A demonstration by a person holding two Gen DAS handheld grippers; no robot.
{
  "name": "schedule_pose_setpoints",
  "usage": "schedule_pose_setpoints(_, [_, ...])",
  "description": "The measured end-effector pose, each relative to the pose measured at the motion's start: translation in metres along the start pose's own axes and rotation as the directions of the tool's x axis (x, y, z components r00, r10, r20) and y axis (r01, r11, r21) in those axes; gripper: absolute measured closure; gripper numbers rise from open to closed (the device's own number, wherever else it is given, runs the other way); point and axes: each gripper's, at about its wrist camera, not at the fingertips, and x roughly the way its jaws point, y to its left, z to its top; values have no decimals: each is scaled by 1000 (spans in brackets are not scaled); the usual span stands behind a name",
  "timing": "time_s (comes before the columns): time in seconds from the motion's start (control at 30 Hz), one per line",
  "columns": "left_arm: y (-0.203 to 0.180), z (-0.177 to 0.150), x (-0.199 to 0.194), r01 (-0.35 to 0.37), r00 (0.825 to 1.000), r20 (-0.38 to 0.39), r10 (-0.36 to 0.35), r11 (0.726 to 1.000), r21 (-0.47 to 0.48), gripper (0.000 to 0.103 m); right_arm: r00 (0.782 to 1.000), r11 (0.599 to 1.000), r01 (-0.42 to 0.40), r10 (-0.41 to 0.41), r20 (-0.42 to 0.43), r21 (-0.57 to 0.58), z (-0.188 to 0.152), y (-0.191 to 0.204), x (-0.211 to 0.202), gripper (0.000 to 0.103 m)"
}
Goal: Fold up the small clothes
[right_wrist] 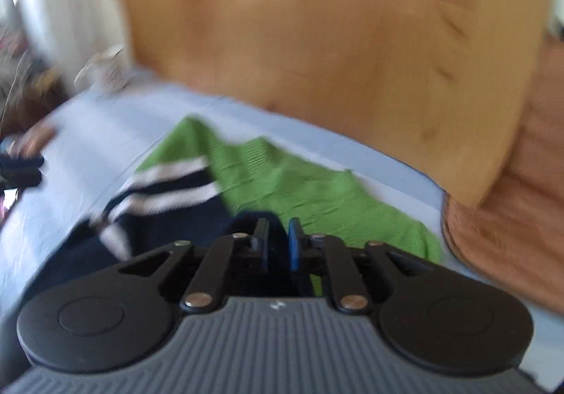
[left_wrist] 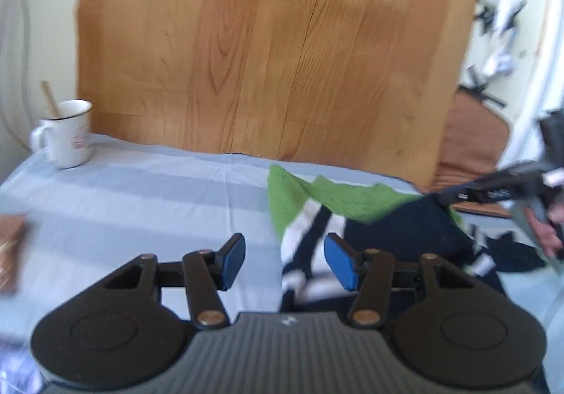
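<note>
Enamel-white, with a dark rim, a mug (left_wrist: 67, 135) stands at nine o'clock in the left wrist view on the pale blue sheet (left_wrist: 148, 196), a wooden stick leaning out of it. Behind the sheet a wooden board (left_wrist: 275, 52) fills the twelve o'clock half of the frame. At six o'clock the left gripper (left_wrist: 284, 259) hangs with its blue pads spread wide and nothing between them; the left pad is over bare sheet, the right pad over the striped edge of the navy garment (left_wrist: 405, 228). That garment, dark blue with white bands, lies from centre toward four o'clock, overlapping a green knitted cloth (left_wrist: 338, 196) that spreads from centre to three o'clock. At three o'clock, by the frame edge, a hand holds the other tool above the navy fabric.

In the right wrist view, badly blurred, the same mug (right_wrist: 105, 71) shows at ten o'clock. The navy garment (right_wrist: 169, 214) runs from eight o'clock to the centre, its white stripes (right_wrist: 169, 182) at nine to ten o'clock. The green cloth (right_wrist: 299, 189) stretches from centre toward four o'clock, touching and partly under the navy piece. At six o'clock the right gripper (right_wrist: 278, 246) has its pads drawn close together with dark navy fabric pinched in the narrow gap.
</note>
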Motion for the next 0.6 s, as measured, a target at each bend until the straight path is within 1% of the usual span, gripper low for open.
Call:
schedule_pose_setpoints(0.03, [-3, 7, 22, 12, 1000, -27, -12, 1000, -12, 52, 999, 997, -42, 41, 22, 70, -5, -14, -1, 67])
schedule_pose_setpoints(0.07, [-4, 14, 44, 22, 998, -58, -23, 999, -26, 52, 996, 988, -77, 71, 56, 130, -13, -30, -5, 57])
schedule_pose_setpoints(0.13, [-9, 22, 83, -6, 994, -110, 3, 1000, -28, 52, 989, 970, -112, 89, 115, 216, -31, -44, -15, 55])
schedule_pose_setpoints(0.2, [-13, 25, 111, -24, 990, -137, 23, 1000, -8, 53, 983, 951, -151, 115, 144, 269, -52, -46, -25, 51])
schedule_pose_setpoints(0.23, [-15, 26, 121, -32, 989, -143, 32, 999, 1, 53, 980, 943, -166, 127, 150, 287, -62, -38, -28, 41])
schedule_pose_setpoints(0.27, [-17, 26, 129, -37, 989, -146, 38, 999, 7, 56, 979, 940, -178, 139, 148, 292, -73, -36, -31, 32])
schedule_pose_setpoints(0.3, [-18, 26, 134, -43, 989, -145, 43, 999, 8, 59, 979, 941, -181, 146, 140, 287, -82, -29, -34, 29])
schedule_pose_setpoints(0.33, [-19, 25, 138, -46, 989, -138, 46, 999, 4, 64, 980, 946, -181, 152, 127, 268, -90, -23, -31, 28])
schedule_pose_setpoints(0.37, [-17, 25, 141, -43, 990, -135, 43, 999, -2, 81, 983, 954, -174, 153, 105, 244, -95, -15, -26, 29])
schedule_pose_setpoints(0.4, [-16, 23, 143, -49, 990, -133, 47, 999, -11, 89, 987, 965, -155, 141, 79, 212, -96, -6, -20, 30])
schedule_pose_setpoints(0.43, [-15, 23, 145, -54, 990, -129, 50, 998, -25, 90, 993, 979, -118, 111, 50, 163, -96, 0, -13, 50])
schedule_pose_setpoints(0.47, [-14, 25, 144, -55, 992, -120, 49, 998, -43, 93, 998, 993, -54, 51, 30, 102, -93, 9, -4, 83])
schedule_pose_setpoints(0.5, [-14, 25, 142, -62, 993, -107, 55, 996, -60, 93, 1000, 998, -2, 0, 27, 63, -87, 12, 1, 83])
schedule_pose_setpoints(0.53, [-13, 27, 138, -76, 994, -86, 70, 994, -77, 94, 997, 998, 42, -45, 60, 50, -79, 12, 1, 85])
schedule_pose_setpoints(0.57, [-11, 28, 131, -86, 995, -54, 81, 991, -98, 94, 989, 995, 99, -102, 108, 26, -70, 11, -4, 85])
schedule_pose_setpoints(0.6, [-7, 29, 123, -87, 996, -22, 85, 988, -125, 94, 970, 983, 181, -175, 168, -20, -62, 15, -10, 85])
